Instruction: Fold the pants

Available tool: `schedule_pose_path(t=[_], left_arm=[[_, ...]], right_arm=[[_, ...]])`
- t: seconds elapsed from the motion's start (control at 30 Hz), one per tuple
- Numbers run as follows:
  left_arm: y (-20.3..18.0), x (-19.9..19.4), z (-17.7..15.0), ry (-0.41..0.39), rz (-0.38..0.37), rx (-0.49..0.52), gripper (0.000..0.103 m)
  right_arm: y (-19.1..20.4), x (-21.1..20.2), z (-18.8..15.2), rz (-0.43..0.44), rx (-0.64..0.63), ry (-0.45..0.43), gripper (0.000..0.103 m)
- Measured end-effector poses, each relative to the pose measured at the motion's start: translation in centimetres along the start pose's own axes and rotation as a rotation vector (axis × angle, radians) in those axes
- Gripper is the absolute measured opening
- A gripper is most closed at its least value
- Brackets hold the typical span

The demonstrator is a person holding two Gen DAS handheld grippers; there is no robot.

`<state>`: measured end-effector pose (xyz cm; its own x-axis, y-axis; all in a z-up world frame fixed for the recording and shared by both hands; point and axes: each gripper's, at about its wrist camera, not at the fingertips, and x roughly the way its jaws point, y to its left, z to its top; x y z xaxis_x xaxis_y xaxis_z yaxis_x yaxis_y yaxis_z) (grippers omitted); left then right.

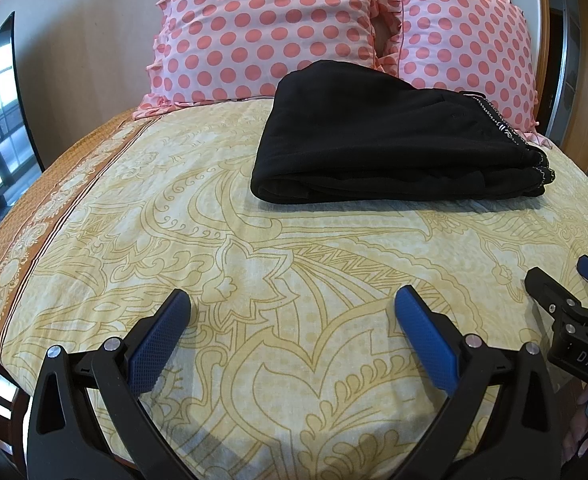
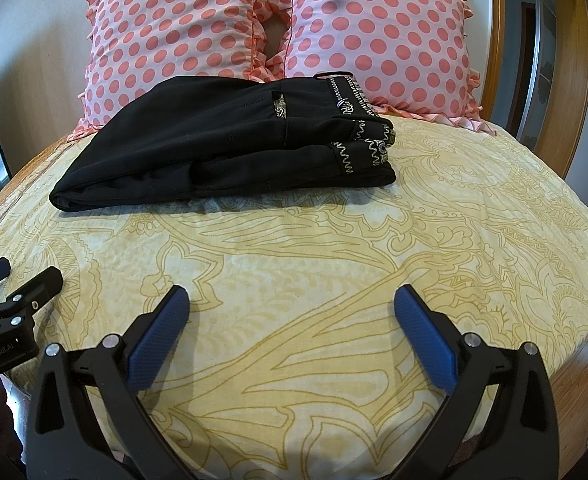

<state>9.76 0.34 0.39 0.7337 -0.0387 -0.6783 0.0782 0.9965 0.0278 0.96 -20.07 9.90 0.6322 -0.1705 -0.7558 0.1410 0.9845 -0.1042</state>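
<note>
Left wrist view: one pair of black pants (image 1: pixel 390 140) lies folded in the upper centre of the frame on a yellow patterned bedspread (image 1: pixel 254 264), in front of two pink polka-dot pillows (image 1: pixel 262 28). The left gripper (image 1: pixel 292 312) sits at bottom centre, its jaws spread wide and empty.

Right wrist view: the one folded bundle, embroidered waistband (image 2: pixel 358 128) to the right, rests at upper centre-left. The right gripper (image 2: pixel 292 312) hangs released, holding nothing, well apart from the pants.

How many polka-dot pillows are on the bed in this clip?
2. The left pillow and the right pillow stand side by side at the head of the bed, behind the folded black pants. None other shows.
</note>
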Motion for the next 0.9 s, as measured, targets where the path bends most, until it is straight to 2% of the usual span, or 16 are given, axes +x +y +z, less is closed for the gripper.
schedule_pose_path(t=[0.9], left_arm=[[0.09,0.00,-0.02,-0.016,-0.006,0.008,0.102]], right_arm=[[0.03,0.00,0.04,-0.001,0.001,-0.003,0.101]])
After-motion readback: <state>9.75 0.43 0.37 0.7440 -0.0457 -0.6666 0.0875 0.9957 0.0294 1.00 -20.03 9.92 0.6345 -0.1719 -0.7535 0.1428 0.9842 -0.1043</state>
